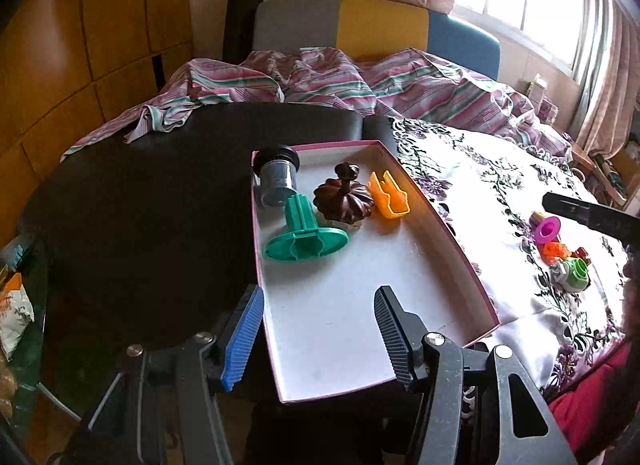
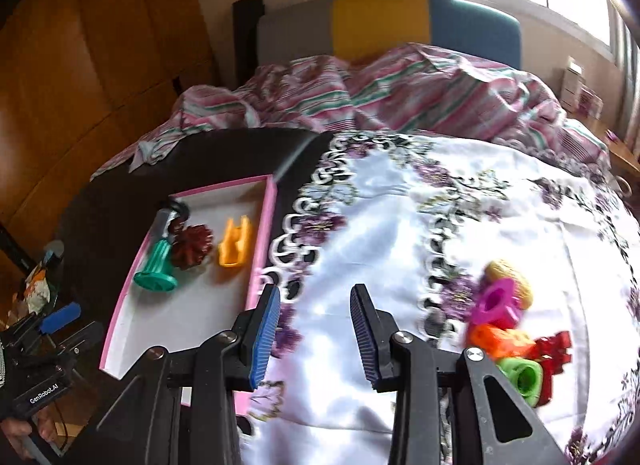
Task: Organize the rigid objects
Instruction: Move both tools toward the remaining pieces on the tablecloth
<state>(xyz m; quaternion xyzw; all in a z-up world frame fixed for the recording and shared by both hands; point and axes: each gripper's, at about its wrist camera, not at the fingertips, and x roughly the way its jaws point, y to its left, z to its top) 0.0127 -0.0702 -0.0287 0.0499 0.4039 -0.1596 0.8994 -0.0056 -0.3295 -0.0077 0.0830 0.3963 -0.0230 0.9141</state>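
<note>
**Four pieces boxed, a small heap still waiting on the cloth**

Far left, the left gripper (image 1: 320,339) hovers over the near end of the shallow pink-rimmed white cardboard box (image 1: 452,237), fingers spread wide and holding nothing. At the box's far end sit the grey cylinder with a black cap (image 1: 276,177), the teal plastic spool with a round flange (image 1: 304,235), the dark brown ribbed knob-shaped piece (image 1: 344,199) and the orange plastic clip (image 1: 389,196), close together, with bare white floor nearer us.

Moving right, the right gripper (image 2: 314,335) hangs over the white floral tablecloth (image 2: 400,225), fingers wide apart and empty. The remaining pile lies to its right: a magenta plastic ring (image 2: 498,301) against a tan rounded piece (image 2: 510,279), an orange plastic block (image 2: 500,341), a dark red toothed piece (image 2: 556,349) and a green plastic ring (image 2: 524,379).

My read: the next job is a pick from that heap. Best swing right, take an outer piece such as the magenta ring, and close across its narrow rim so the neighbours stay put.

The left view shows the box's open floor clearly, the spot for a drop. The right view shows the heap close and reveals the tan piece, though it is motion-blurred.
</note>
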